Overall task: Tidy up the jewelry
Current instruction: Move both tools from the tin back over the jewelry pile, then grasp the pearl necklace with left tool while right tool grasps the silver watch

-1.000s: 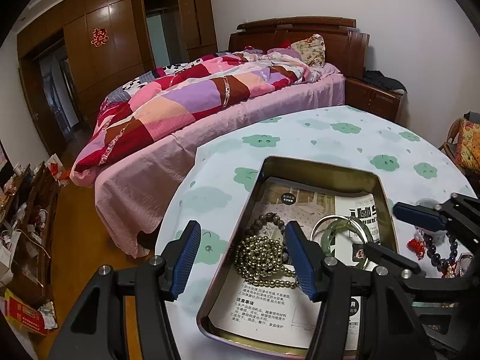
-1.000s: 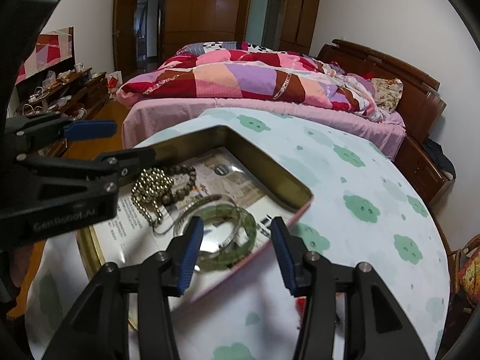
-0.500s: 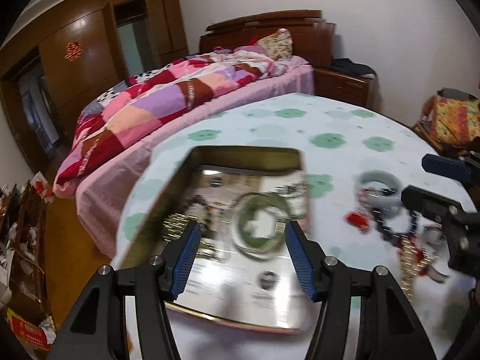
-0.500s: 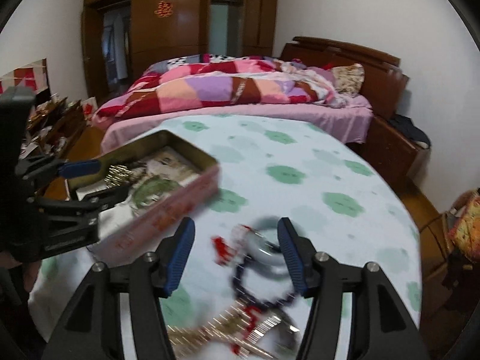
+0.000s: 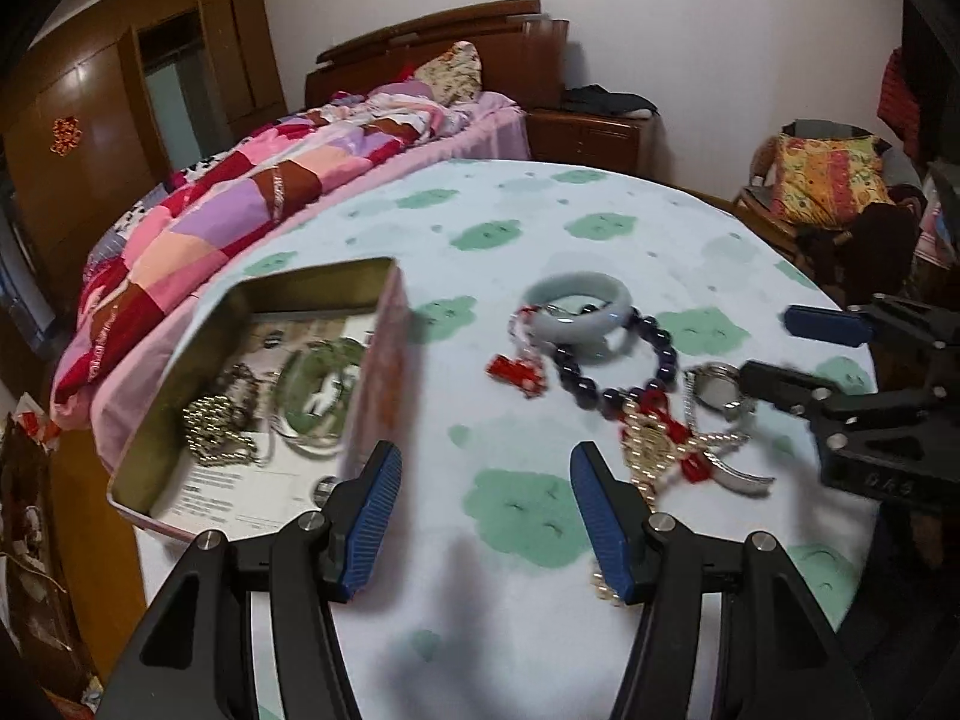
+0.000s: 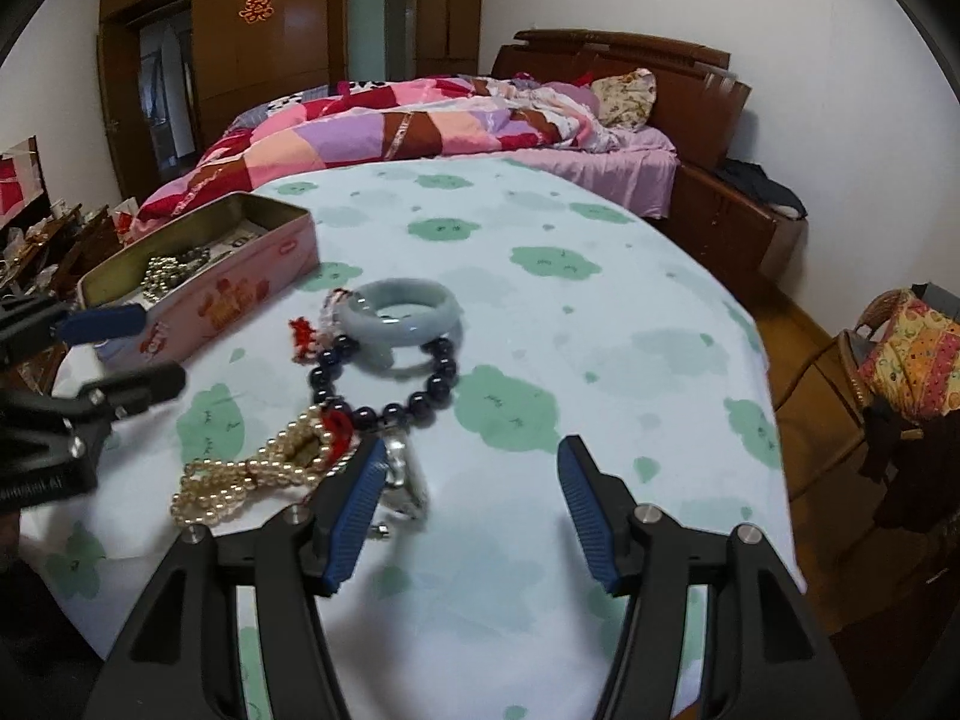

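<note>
An open pink tin (image 5: 384, 372) (image 6: 240, 288) on the round table holds a green bangle (image 5: 318, 384) and a gold bead bracelet (image 5: 210, 426). To its right lies a loose pile: a pale jade bangle (image 5: 579, 315) (image 6: 399, 309), a dark bead bracelet (image 5: 618, 378) (image 6: 384, 396), a pearl strand with red knots (image 5: 654, 444) (image 6: 258, 474) and a silver watch (image 5: 717, 387) (image 6: 402, 468). My left gripper (image 5: 480, 498) is open and empty, above the cloth between tin and pile. My right gripper (image 6: 468, 498) is open and empty, its left finger beside the watch.
The table carries a pale cloth with green cloud prints (image 6: 540, 264). A bed with a patchwork quilt (image 6: 390, 132) stands behind it. A chair with a colourful cushion (image 5: 828, 180) stands at the right. A wooden wardrobe (image 6: 270, 60) lines the far wall.
Both grippers have swung right, away from above the tin to the loose jewelry pile on the cloth. Both stay open and empty.
</note>
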A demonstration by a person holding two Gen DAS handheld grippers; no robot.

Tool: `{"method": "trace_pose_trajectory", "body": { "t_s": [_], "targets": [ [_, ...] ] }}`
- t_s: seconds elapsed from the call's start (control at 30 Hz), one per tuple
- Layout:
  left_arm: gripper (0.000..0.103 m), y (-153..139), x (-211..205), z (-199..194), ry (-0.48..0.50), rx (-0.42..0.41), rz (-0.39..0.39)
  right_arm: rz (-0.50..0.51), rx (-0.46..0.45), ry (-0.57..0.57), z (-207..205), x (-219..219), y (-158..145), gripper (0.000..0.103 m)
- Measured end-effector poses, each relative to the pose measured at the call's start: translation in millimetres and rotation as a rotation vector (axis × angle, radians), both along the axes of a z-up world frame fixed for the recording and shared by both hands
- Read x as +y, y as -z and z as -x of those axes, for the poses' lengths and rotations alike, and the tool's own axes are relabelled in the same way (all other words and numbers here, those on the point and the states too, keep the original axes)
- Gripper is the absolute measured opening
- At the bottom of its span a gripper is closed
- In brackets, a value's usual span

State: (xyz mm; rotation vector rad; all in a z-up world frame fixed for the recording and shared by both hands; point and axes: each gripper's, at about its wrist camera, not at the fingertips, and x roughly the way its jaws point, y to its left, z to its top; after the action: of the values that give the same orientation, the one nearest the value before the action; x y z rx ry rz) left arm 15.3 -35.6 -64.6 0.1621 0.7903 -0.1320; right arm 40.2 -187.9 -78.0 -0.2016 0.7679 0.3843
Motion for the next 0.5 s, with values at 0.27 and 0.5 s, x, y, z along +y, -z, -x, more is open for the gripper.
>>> {"method": "trace_pose_trajectory", "body": {
  "t_s": [0.27, 0.5],
  "targets": [
    [0.059, 7, -14, 4, 0.065, 0.015, 0.007, 0.015, 0.018, -0.036, -1, 10, 14, 0.041],
    [0.059, 11, -15, 3, 0.080, 0.030, 0.021, 0.026, 0.046, -0.054, -2, 11, 24, 0.018]
  ]
}}
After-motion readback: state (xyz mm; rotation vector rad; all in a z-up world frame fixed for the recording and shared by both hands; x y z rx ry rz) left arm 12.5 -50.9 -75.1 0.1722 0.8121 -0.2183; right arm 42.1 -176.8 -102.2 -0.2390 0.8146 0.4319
